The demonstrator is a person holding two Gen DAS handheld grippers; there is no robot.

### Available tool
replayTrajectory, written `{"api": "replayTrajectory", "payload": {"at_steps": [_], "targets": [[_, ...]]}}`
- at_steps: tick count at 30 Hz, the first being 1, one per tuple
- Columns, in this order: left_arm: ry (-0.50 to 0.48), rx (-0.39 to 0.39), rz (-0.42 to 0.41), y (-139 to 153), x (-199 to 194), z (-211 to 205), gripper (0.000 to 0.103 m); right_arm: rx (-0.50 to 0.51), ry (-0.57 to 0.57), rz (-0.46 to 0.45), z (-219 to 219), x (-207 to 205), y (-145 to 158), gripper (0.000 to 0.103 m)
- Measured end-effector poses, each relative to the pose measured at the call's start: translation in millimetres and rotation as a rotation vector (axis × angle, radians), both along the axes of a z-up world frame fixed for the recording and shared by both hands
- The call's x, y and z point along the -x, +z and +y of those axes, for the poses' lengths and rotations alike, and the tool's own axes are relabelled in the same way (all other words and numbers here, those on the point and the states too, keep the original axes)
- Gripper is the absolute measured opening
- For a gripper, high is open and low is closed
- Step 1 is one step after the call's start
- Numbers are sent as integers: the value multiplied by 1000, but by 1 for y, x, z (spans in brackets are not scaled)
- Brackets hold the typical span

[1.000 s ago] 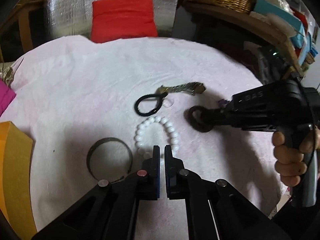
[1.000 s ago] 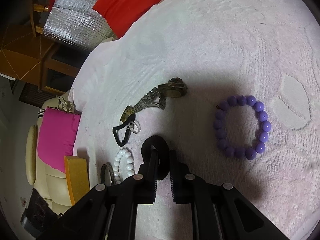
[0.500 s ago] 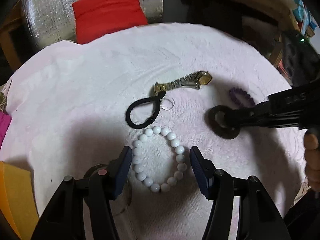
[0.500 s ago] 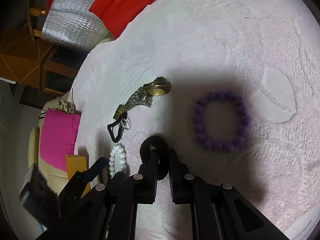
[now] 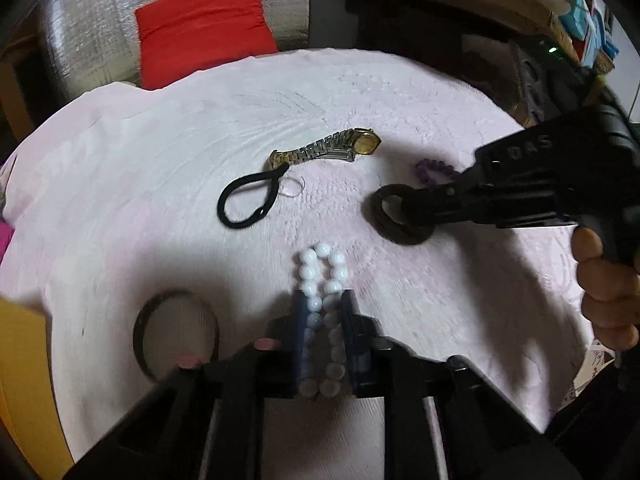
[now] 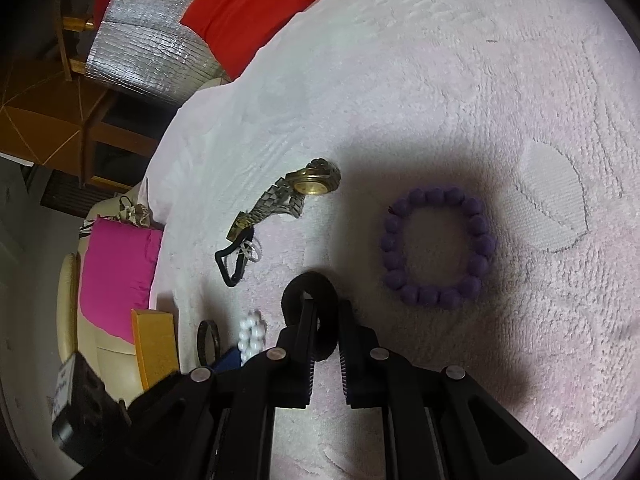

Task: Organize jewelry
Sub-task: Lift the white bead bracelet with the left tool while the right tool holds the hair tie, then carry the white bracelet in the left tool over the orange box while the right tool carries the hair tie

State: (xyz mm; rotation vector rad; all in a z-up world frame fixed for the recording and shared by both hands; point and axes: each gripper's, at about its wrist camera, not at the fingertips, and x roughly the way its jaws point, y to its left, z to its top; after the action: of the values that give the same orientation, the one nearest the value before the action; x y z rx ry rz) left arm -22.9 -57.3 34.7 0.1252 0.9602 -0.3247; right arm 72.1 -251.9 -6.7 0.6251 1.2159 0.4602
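Note:
My left gripper [image 5: 323, 300] is shut on the white bead bracelet [image 5: 320, 276], squeezed narrow between the pads on the pink cloth. My right gripper [image 6: 326, 308] is shut on a dark thick ring bangle [image 6: 308, 292]; it also shows in the left wrist view [image 5: 400, 216], held just over the cloth to the right of the beads. A purple bead bracelet [image 6: 436, 246] lies right of the right gripper. A gold watch [image 5: 332, 148], a black hair tie [image 5: 248, 200] and a thin dark bangle [image 5: 176, 332] lie on the cloth.
A round table under a pale pink towel [image 5: 160, 160]. A small clear ring [image 5: 294, 188] lies by the hair tie. An orange box [image 5: 20, 380] stands at the left edge. A red cushion [image 5: 200, 28] and shelves lie beyond the table.
My left gripper opened wide around the white bead bracelet, then closed on it, pinching the loop flat. My right gripper kept the dark bangle and shifted slightly.

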Motion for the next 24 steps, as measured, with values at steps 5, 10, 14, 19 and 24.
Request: {"api": "replayTrajectory", "payload": {"at_steps": [5,10,14,19,24], "targets": [[38,38,-35,16,26,10,0,4,2,-15,5,5,5,11],[45,62,-39,20,50,21,0,10,6,-25,11,9,11,11],[44,67,-54,19,57,25,5,38,5,-18,14,14,8,11],[42,45,-58,16,39,18,53,42,6,-12,8,15,3,11],[-1,-22,-44,5,13,5,53,24,8,-1,0,12,1,11]]}}
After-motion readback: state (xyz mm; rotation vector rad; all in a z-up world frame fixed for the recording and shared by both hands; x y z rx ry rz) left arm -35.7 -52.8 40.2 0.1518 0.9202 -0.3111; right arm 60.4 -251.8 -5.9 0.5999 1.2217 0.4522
